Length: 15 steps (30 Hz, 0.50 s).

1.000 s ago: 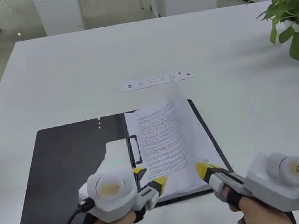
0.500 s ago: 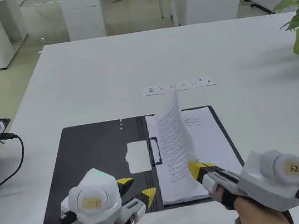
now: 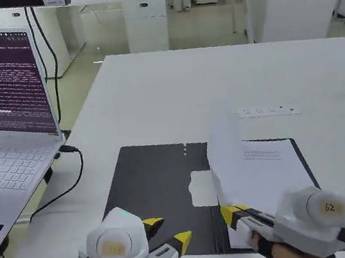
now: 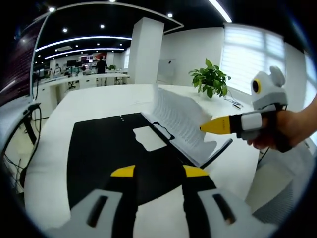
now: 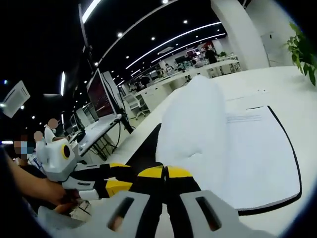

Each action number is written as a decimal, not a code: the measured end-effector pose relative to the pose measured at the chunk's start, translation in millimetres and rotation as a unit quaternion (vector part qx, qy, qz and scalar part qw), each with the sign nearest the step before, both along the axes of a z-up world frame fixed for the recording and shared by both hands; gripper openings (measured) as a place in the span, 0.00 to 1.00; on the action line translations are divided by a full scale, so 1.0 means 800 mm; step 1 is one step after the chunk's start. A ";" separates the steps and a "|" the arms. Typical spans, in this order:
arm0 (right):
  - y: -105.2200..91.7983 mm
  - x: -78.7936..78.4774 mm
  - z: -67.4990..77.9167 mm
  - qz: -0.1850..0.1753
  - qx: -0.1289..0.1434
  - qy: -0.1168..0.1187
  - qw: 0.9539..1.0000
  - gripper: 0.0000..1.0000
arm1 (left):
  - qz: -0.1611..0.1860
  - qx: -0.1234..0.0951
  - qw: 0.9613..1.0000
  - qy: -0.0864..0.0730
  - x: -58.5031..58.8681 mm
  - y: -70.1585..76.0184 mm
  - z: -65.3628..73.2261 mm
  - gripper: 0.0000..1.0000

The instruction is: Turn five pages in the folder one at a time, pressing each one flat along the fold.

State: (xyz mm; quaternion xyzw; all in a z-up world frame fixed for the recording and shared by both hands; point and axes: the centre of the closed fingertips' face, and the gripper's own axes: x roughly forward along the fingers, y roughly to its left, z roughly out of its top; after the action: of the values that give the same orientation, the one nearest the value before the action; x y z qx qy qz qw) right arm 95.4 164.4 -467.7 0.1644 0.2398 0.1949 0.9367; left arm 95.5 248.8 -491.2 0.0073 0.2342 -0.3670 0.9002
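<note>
Right claw (image 5: 166,172): in the right gripper view my two yellow tips sit pressed together at bottom centre, pinching the lower edge of a single page (image 5: 193,124). The page rises white and curved directly above them. In the head view this page stands up from the fold, right of centre, its blank side toward me. My right claw is at its foot in the lower right of the frame.

Left claw (image 4: 159,171): spread, with nothing between the tips. In the left gripper view the tips stand at bottom centre over the near part of the black cover. I cannot tell whether they touch it. In the head view the claw sits at lower left of centre, by the near edge of the left cover.

Folder (image 3: 155,183): open on the white table (image 3: 172,83), lower centre of the head view. The left half is a black inner cover with a small white patch (image 3: 201,189) just beside the fold. On the right half, printed sheets (image 3: 272,166) lie flat beneath the raised page.

Surroundings: an open laptop (image 3: 2,122) stands at the left edge of the head view, its screen lit with lines of text. A dark cable (image 3: 70,180) runs from it across the table. A white power strip (image 3: 267,111) lies just beyond the folder's far edge, right of centre. A potted plant (image 4: 210,79) shows in the left gripper view, upper right of centre.
</note>
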 end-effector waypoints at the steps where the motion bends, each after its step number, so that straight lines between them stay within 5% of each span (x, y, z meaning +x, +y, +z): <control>1: 0.004 0.001 -0.003 0.003 -0.002 0.002 1.000 0.00 | 0.001 0.001 1.000 0.001 -0.001 0.004 -0.002 0.34; 15: 0.063 0.010 -0.041 0.055 -0.032 0.030 0.998 0.00 | 0.043 -0.010 0.999 0.011 0.003 0.048 -0.008 0.34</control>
State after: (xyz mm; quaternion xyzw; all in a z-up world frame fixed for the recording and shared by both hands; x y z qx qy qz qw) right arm 103.3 214.8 -500.1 0.1265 0.2830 0.2330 0.9217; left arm 97.7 287.0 -497.5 -0.0156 0.2402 -0.3300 0.9128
